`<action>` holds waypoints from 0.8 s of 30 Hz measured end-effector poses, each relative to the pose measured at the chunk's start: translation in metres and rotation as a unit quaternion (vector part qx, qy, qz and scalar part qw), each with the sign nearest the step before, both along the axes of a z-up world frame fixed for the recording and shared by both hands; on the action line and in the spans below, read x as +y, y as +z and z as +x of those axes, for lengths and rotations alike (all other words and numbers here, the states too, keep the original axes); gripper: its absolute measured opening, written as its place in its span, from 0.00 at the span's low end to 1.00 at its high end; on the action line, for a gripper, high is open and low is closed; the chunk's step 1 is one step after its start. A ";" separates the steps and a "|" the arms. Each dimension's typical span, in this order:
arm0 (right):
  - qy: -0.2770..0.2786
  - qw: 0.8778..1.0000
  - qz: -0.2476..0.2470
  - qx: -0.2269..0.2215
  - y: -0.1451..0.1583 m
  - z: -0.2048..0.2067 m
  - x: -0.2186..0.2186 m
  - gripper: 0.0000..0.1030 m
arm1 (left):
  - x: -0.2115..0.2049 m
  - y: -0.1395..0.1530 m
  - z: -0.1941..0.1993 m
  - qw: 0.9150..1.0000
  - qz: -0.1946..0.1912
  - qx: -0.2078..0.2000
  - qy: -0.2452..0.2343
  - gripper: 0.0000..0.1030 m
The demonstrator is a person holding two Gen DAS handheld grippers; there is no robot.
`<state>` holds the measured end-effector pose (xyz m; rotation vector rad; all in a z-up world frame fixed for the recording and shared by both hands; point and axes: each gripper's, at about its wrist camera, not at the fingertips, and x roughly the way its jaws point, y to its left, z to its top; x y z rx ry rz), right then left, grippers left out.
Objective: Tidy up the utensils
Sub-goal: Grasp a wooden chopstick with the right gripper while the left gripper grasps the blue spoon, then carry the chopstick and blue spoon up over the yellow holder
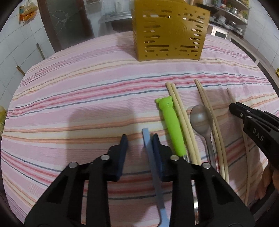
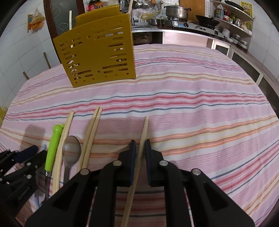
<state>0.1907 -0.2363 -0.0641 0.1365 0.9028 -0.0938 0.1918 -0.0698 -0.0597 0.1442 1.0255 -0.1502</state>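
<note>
A light blue utensil handle lies between the fingers of my left gripper, resting against the right finger with a gap to the left one; the gripper is open. To its right lie a green bear-headed utensil, a chopstick pair, a metal spoon and a second pair. My right gripper is shut on a single chopstick that runs back under the camera. A yellow slotted holder stands at the far side with a chopstick in it.
A pink striped cloth covers the table. Behind it runs a kitchen counter with a lidded pot, a wok and shelves. The table edge curves along the right.
</note>
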 end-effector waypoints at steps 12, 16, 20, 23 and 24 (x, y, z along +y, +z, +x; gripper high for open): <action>-0.006 0.999 0.029 -0.016 0.010 0.008 -0.008 0.06 | 0.005 0.008 0.018 0.998 -0.050 0.012 0.025 0.06; -0.007 0.997 0.043 -0.066 0.027 -0.008 -0.013 0.06 | 0.013 0.024 0.010 0.998 -0.053 -0.033 0.031 0.06; -0.001 0.992 0.045 -0.119 0.045 -0.025 -0.014 0.06 | 0.020 0.047 -0.010 0.994 -0.050 -0.094 0.039 0.06; 0.001 0.987 0.041 -0.157 0.059 -0.038 -0.013 0.06 | 0.026 0.063 -0.026 0.989 -0.052 -0.134 0.046 0.06; 0.002 0.985 0.041 -0.166 0.062 -0.042 -0.013 0.06 | 0.028 0.068 -0.031 0.987 -0.055 -0.146 0.047 0.06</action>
